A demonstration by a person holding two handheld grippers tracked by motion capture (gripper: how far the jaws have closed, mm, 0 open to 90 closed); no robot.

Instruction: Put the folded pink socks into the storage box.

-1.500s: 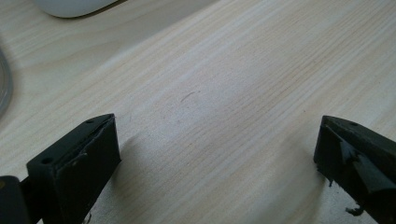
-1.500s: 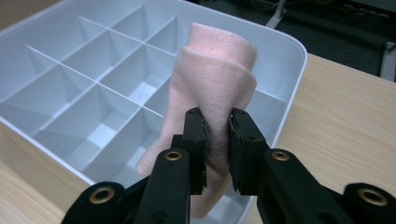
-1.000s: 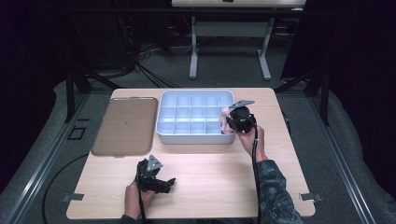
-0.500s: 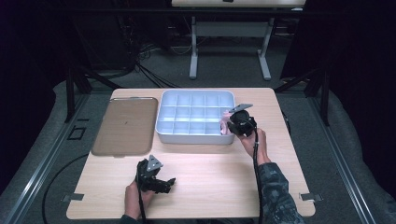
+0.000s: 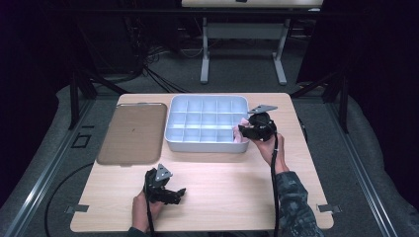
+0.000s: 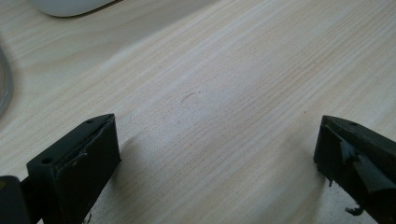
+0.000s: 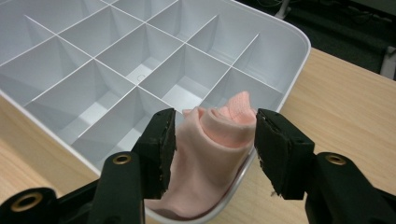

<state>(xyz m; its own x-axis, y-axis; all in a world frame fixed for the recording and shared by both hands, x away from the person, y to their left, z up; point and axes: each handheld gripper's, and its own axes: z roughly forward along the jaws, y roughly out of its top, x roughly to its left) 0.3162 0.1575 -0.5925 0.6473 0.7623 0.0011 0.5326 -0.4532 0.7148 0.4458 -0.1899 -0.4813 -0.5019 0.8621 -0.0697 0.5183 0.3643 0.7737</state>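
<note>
The right tool [image 7: 212, 149] stands over the near right corner of the white divided tray [image 7: 140, 70], its two black jaws on either side of a rolled pink cloth [image 7: 215, 154]. The jaws have just been opening; the cloth is between them, but a gap shows on the right side and the pads no longer squeeze it, so the tool is open around the cloth rather than gripping it. The cloth sits bunched in the tray's corner compartment, its lower end against the tray's rim and its folded top poking up between the jaws. In the high view the right tool [image 5: 247, 130] hangs at the tray's right end, with the pink cloth [image 5: 243, 123] just showing beside it, and the person's right hand [image 5: 267, 145] holds it from the near side.

The other compartments of the tray [image 5: 197, 147] look bare. To the tray's left lies a flat brown lid [image 5: 133, 132], just beside it on the wooden surface [image 5: 237, 187].

The left tool [image 5: 173, 193] rests low near the front edge of the surface, well apart from the tray. Its jaws stand wide open with nothing but bare wood between them.
</note>
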